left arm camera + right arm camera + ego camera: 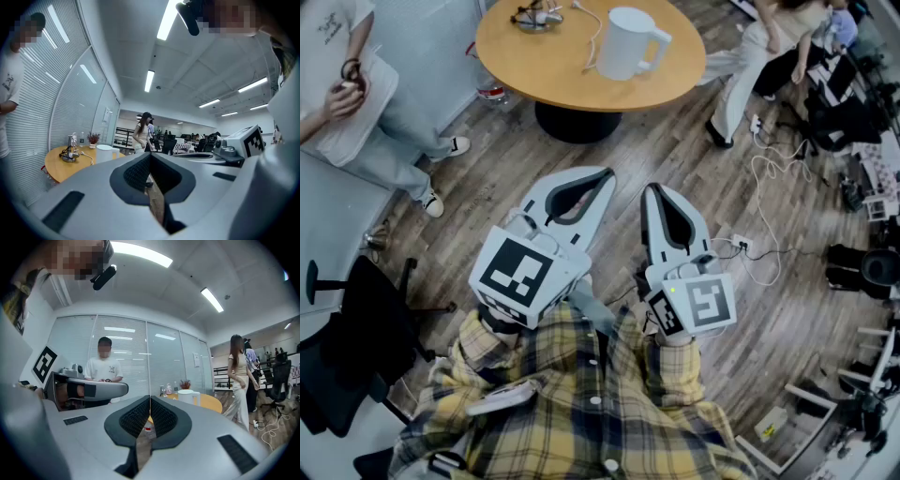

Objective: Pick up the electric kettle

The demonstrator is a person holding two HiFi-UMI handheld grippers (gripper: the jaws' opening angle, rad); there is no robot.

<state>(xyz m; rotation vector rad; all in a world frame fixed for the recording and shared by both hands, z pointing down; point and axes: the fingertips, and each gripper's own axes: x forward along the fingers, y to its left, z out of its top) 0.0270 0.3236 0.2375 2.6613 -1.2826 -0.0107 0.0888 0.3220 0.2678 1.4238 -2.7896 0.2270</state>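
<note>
The white electric kettle [628,42] stands upright on a round wooden table [534,66] at the top of the head view, its handle to the right. It also shows small and far in the left gripper view, as the kettle [104,153], and in the right gripper view, as the kettle [189,396]. Both grippers are held level over the wooden floor, well short of the table. My left gripper [606,174] is shut with nothing in it, and so is my right gripper [653,190]. Their tips meet in the gripper views: left gripper [150,158], right gripper [150,400].
A small stand with a white cable [536,16] lies on the table behind the kettle. A seated person [356,103] is at the left, another person [759,47] at the upper right. Cables [769,220] trail over the floor at the right; a black office chair [347,347] stands at the lower left.
</note>
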